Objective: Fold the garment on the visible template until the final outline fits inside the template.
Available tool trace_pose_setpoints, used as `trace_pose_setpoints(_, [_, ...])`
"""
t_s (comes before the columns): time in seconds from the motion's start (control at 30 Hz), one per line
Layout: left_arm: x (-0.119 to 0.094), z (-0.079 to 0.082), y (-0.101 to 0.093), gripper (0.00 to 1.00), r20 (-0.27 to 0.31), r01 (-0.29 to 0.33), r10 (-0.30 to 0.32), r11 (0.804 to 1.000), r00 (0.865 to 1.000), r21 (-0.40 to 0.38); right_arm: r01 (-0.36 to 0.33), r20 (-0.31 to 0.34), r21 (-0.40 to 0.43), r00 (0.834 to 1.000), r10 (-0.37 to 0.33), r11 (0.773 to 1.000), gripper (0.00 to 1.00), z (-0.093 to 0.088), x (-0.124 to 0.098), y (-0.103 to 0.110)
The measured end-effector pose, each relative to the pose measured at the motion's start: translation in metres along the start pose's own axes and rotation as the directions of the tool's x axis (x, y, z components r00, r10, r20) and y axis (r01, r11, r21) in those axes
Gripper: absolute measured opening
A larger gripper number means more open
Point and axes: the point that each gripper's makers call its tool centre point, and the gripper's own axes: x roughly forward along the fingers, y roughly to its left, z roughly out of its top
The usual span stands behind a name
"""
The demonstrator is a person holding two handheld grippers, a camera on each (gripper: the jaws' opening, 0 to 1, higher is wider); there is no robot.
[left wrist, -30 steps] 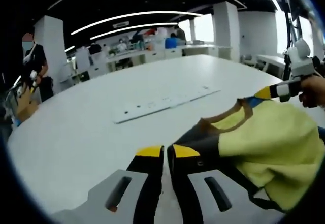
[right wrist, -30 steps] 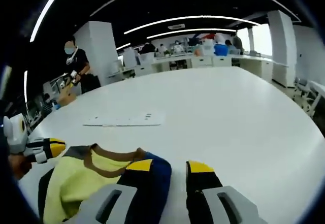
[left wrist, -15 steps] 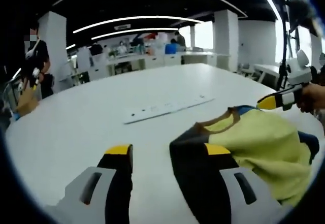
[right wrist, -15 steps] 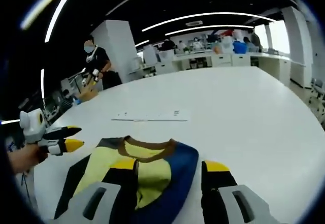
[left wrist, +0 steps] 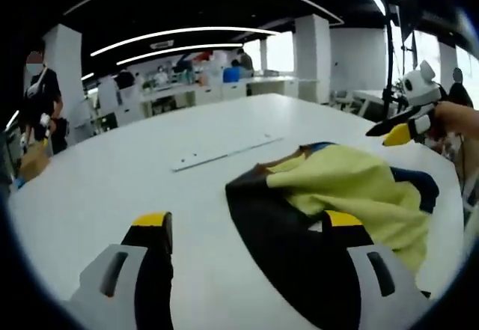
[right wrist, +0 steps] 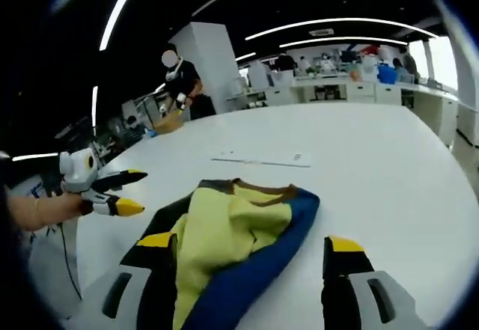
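A crumpled garment (left wrist: 337,191), yellow with black and navy panels and a brown neckline, lies on the white table (left wrist: 112,180). My left gripper (left wrist: 247,221) is open, and the black panel reaches in front of its right jaw. The right gripper (left wrist: 397,129) hovers beyond the garment's far right side, held by a hand. In the right gripper view the garment (right wrist: 232,221) lies between and ahead of the jaws, nearer the left one. My right gripper (right wrist: 251,242) is open wide, with nothing pinched. The left gripper (right wrist: 120,191) floats open off the garment's left side.
A flat white strip (left wrist: 224,150) with small marks lies on the table beyond the garment, and appears as the strip (right wrist: 262,158) in the right gripper view. A person (right wrist: 181,83) stands past the table's far edge. Desks and white pillars line the background.
The left jaws, nearly together a second ago, have spread wide. The right jaws have widened too. Both grippers have drawn back, and the garment now lies loose on the table.
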Motion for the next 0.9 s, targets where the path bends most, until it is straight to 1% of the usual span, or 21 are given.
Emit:
trace_pose_setpoints(0.17, [-0.024, -0.006, -0.014, 0.82, 0.01, 0.025, -0.025, 0.999, 1.0, -0.035, -0.031, -0.019, -0.025, 0.999, 0.03, 0.999, 0.8, -0.015, -0.025, 0.02])
trace_pose_setpoints(0.27, [-0.039, -0.012, -0.026, 0.84, 0.0, 0.036, -0.036, 0.998, 0.999, -0.059, -0.041, -0.008, -0.023, 0.999, 0.041, 0.999, 0.77, -0.018, -0.038, 0.028])
trace_pose_setpoints(0.4, [-0.057, -0.018, -0.039, 0.84, 0.001, 0.044, -0.044, 0.997, 0.999, -0.066, -0.049, -0.011, -0.02, 0.999, 0.049, 0.999, 0.75, -0.027, -0.053, 0.038])
trace_pose_setpoints(0.47, [-0.064, -0.021, -0.043, 0.84, 0.001, 0.045, -0.045, 0.996, 0.999, -0.071, -0.044, -0.014, -0.03, 0.999, 0.043, 0.999, 0.74, -0.033, -0.061, 0.041])
trace_pose_setpoints(0.6, [-0.079, -0.031, -0.055, 0.82, -0.006, 0.04, -0.041, 0.996, 0.999, -0.075, -0.051, -0.022, -0.019, 0.998, 0.051, 0.999, 0.72, -0.044, -0.073, 0.05])
trace_pose_setpoints(0.7, [-0.092, -0.035, -0.066, 0.81, -0.005, 0.037, -0.037, 0.995, 0.999, -0.091, -0.039, -0.033, -0.028, 0.999, 0.038, 0.999, 0.67, -0.054, -0.082, 0.054])
trace_pose_setpoints(0.77, [-0.098, -0.037, -0.071, 0.8, -0.005, 0.035, -0.035, 0.995, 0.999, -0.09, -0.025, -0.043, -0.024, 0.999, 0.024, 0.999, 0.66, -0.062, -0.088, 0.055])
trace_pose_setpoints(0.9, [-0.109, -0.042, -0.08, 0.77, -0.008, 0.031, -0.031, 0.996, 0.999, -0.089, -0.001, -0.049, -0.014, 0.999, 0.001, 1.0, 0.59, -0.077, -0.098, 0.055])
